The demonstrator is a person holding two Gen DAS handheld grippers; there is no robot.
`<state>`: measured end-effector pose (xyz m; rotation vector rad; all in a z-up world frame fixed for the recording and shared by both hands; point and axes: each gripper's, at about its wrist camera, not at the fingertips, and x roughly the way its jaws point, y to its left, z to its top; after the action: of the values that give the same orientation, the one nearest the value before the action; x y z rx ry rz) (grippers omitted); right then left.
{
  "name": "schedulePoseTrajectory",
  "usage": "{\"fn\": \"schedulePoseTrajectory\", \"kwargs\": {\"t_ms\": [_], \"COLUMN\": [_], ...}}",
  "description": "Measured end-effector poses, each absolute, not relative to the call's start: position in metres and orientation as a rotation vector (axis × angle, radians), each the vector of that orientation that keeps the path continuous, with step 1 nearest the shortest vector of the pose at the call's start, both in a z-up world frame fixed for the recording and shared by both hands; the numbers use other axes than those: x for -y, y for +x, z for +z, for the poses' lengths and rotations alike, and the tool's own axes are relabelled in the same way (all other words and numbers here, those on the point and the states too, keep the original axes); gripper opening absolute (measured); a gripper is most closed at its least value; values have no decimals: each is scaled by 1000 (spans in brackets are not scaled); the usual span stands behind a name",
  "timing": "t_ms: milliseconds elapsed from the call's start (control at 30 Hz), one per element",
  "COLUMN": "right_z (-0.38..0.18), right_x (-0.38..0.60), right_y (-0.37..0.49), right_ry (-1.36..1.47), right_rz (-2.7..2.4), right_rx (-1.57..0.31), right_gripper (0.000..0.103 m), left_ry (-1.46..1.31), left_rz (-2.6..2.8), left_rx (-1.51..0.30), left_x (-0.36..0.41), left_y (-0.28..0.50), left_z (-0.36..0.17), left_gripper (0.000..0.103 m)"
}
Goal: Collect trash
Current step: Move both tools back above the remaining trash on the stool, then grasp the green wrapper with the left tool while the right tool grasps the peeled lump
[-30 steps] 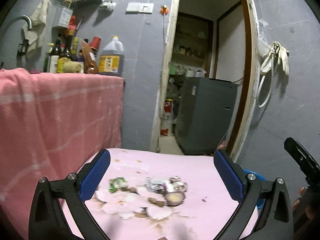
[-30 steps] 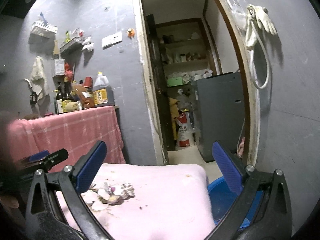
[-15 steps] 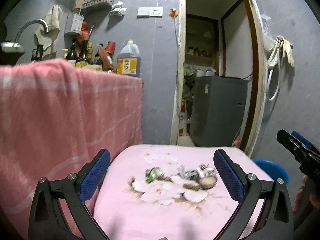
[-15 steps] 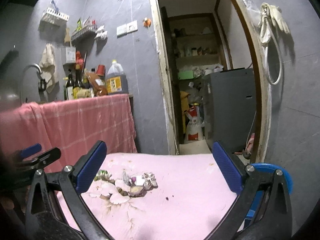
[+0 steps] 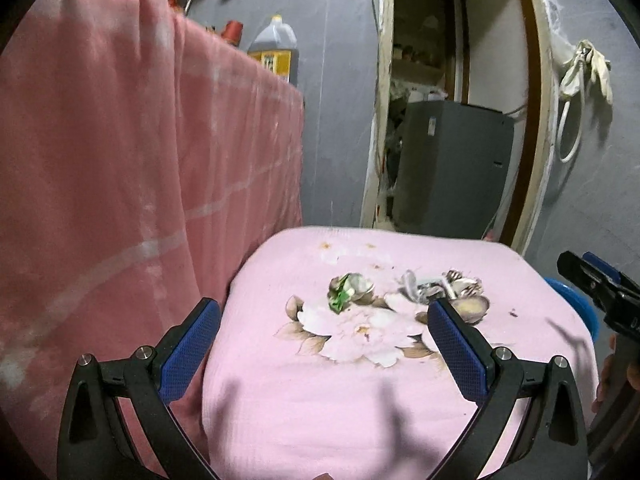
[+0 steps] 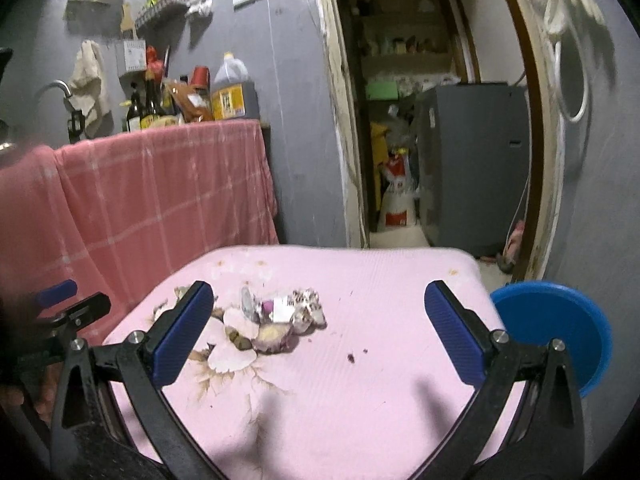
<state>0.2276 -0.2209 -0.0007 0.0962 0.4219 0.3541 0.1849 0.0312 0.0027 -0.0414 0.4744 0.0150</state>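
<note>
A small heap of trash lies on a pink flowered cloth [image 5: 360,400] covering a low table: a crumpled green wrapper [image 5: 347,287], silvery wrappers [image 5: 424,286] and a brown round scrap [image 5: 472,305]. In the right wrist view the same pile of wrappers [image 6: 286,308] sits left of centre, with a brown scrap [image 6: 272,338] at its near side. My left gripper [image 5: 324,350] is open, hovering short of the pile. My right gripper [image 6: 320,336] is open too, nothing between its fingers, the pile near its left finger.
A blue bin [image 6: 556,330] stands at the table's right edge. A pink checked cloth [image 5: 120,180] hangs over a counter on the left, with bottles [image 6: 224,92] on top. Beyond, an open doorway shows a grey appliance [image 6: 476,160]. Small crumbs [image 6: 352,356] dot the cloth.
Both grippers have dropped lower and moved closer over the table; the trash pile appears larger and nearer. Both stayed open.
</note>
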Motion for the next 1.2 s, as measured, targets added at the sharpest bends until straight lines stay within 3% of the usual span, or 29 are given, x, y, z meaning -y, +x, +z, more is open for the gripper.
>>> {"fn": "schedulePoseTrajectory", "kwargs": {"t_ms": [500, 600, 667, 800, 900, 1200], "right_z": [-36, -40, -42, -44, -45, -57], "right_x": [201, 198, 195, 188, 181, 168], "right_y": [280, 285, 287, 288, 290, 302], "right_ry": [72, 63, 56, 44, 36, 37], "right_rz": [414, 440, 456, 497, 522, 538], "right_rx": [-691, -723, -737, -749, -763, -842], "right_gripper": [102, 87, 76, 72, 69, 51], "left_ry": [-73, -93, -93, -101, -126, -178], "left_rz": [-32, -57, -75, -106, -123, -152], "left_rx": [-677, -684, -691, -722, -756, -828], "left_x": [-36, -39, -39, -38, -39, -41], "left_y": [247, 256, 263, 276, 287, 308], "left_z": [-20, -20, -20, -21, -24, -27], "left_gripper": [101, 100, 96, 86, 72, 47]}}
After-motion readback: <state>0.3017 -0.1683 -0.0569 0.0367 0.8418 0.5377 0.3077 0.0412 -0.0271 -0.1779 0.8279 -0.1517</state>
